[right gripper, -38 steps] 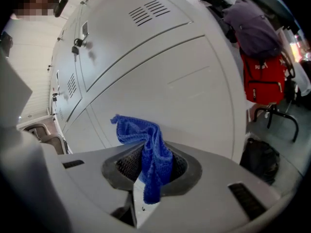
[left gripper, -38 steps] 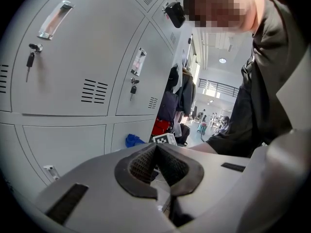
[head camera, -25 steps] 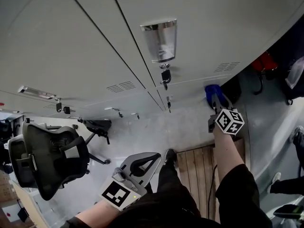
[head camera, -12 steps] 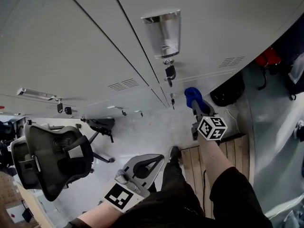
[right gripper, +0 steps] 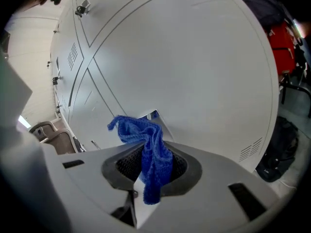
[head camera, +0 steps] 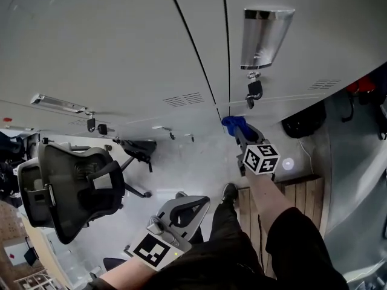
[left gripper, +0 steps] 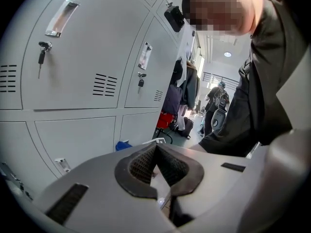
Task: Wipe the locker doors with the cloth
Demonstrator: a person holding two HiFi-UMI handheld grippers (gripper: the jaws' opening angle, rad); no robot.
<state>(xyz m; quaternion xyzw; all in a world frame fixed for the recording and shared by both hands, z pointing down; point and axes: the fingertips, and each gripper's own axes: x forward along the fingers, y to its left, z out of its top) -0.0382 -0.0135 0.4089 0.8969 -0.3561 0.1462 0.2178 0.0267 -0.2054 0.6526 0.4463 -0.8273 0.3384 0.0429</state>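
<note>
Grey locker doors (head camera: 121, 41) fill the top of the head view. My right gripper (head camera: 237, 128) is shut on a blue cloth (head camera: 233, 123) and holds it against the lower part of a door, just below the vertical seam and left of a hanging key (head camera: 253, 92). In the right gripper view the cloth (right gripper: 146, 135) bunches out of the shut gripper (right gripper: 153, 159) and touches the door (right gripper: 194, 57). My left gripper (head camera: 199, 199) hangs low by my leg, away from the lockers. Seen from its own camera, the left gripper (left gripper: 156, 152) has its pads together with nothing between them.
A shiny metal handle (head camera: 266, 38) sticks out above the key. A black office chair (head camera: 66, 192) stands at the left. A wooden board (head camera: 302, 192) lies on the floor under my right arm. A black bag (head camera: 302, 122) and red gear (head camera: 363, 86) sit right of the lockers.
My right gripper has carried the cloth leftward along the lower door, from near the vent slots to the seam between doors. The left gripper has barely moved.
</note>
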